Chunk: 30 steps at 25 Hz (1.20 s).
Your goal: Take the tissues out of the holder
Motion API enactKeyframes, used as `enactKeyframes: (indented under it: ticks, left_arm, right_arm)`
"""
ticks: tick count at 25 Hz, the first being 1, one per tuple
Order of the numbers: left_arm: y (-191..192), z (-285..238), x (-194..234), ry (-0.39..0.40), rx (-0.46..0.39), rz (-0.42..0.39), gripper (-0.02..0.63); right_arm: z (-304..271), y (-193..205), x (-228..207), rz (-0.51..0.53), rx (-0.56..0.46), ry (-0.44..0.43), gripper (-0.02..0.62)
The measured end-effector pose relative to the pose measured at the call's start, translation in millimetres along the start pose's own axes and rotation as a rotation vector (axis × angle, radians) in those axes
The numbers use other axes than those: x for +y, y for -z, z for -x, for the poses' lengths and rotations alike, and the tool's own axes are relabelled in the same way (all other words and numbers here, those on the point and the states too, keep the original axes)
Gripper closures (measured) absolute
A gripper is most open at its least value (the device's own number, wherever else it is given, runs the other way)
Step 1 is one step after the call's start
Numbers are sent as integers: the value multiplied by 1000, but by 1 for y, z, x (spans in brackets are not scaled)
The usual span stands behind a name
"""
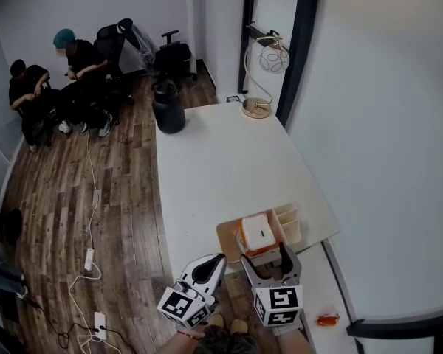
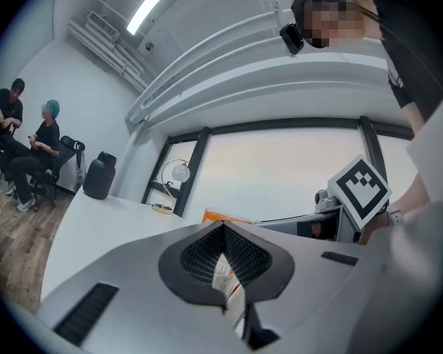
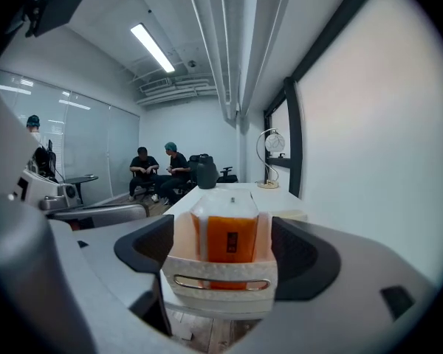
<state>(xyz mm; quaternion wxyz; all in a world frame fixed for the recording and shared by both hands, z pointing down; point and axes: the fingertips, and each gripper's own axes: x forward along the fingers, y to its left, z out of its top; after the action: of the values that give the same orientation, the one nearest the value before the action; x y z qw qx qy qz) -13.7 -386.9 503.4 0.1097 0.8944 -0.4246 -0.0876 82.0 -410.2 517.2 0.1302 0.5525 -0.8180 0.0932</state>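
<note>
An orange and white tissue pack [image 1: 257, 234] stands upright in a pale holder [image 1: 231, 243] at the near edge of the white table [image 1: 221, 161]. My right gripper [image 1: 265, 254] is open, its jaws on either side of the holder's near end and clear of it. In the right gripper view the tissue pack [image 3: 229, 234] rises out of the holder [image 3: 221, 282], centred between the wide jaws of that gripper [image 3: 223, 260]. My left gripper [image 1: 218, 259] is shut with nothing in it, just left of the holder. In the left gripper view the pack's orange top [image 2: 220, 215] shows beyond the left gripper [image 2: 223, 260].
A black container [image 1: 169, 109] and a gold lamp [image 1: 260, 80] stand at the table's far end. A white wall runs along the right. Two people [image 1: 59, 80] sit far left. Cables and power strips [image 1: 89, 260] lie on the wooden floor. A small orange item [image 1: 327, 319] lies on the sill.
</note>
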Motion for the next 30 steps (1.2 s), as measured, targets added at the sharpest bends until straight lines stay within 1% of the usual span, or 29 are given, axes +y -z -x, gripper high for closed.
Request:
enactKeyframes:
  ticks: [2, 7, 11, 14, 20, 22, 26, 28, 30]
  left_arm:
    - [0, -2, 4, -22, -5, -8, 601]
    - [4, -8, 8, -55, -20, -27, 601]
    - [2, -13, 9, -72, -36, -52, 601]
    - [2, -15, 10, -79, -49, -64, 601]
    - [9, -17, 15, -74, -48, -67, 601]
    - [10, -16, 17, -82, -52, -61, 601]
    - [14, -15, 18, -89, -51, -58, 601]
    - [16, -14, 17, -91, -53, -55, 601]
    - [17, -12, 18, -97, -55, -49, 601]
  right_arm:
    - [-8, 3, -3, -8, 14, -9, 192]
    - [-24, 8, 1, -19, 26, -40, 190]
    - [-32, 9, 1, -42, 15, -35, 190]
    - [-39, 12, -1, -32, 31, -25, 190]
    - [-47, 23, -5, -34, 84, 4, 190]
    - [-47, 23, -5, -32, 80, 3, 190]
    - [-47, 21, -6, -62, 62, -21, 190]
    - [-50, 20, -5, -48, 74, -26, 190]
    - [-54, 20, -5, -17, 96, -13, 190]
